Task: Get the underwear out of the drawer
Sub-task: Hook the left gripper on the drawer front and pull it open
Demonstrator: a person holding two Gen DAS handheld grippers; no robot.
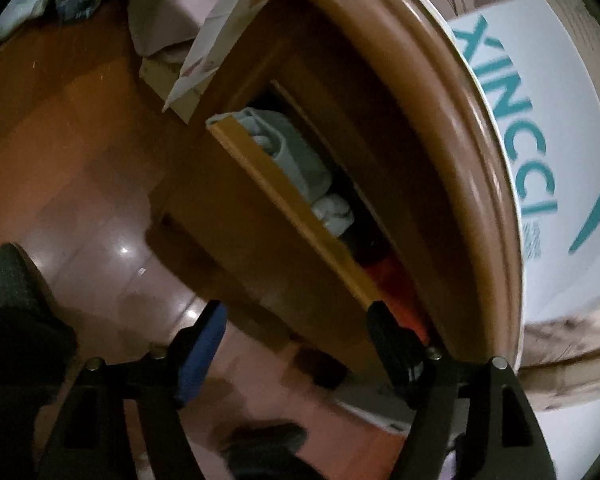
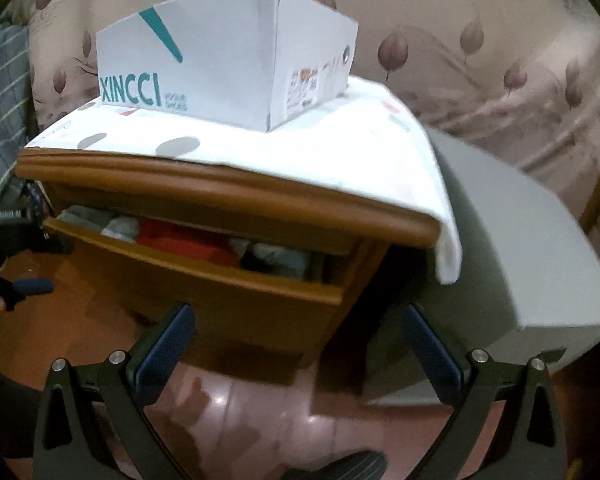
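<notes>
Slightly open drawer (image 2: 204, 280), long axis sideways, clothes (image 2: 188, 242) inside

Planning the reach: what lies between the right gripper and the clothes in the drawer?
In the right wrist view, only the drawer's wooden front stands between the open right gripper and the clothes.

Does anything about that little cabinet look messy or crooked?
The white cloth on the nightstand droops over its right corner, and the shoe box sits at an angle. Clothes lie jumbled in the half-open drawer.
</notes>
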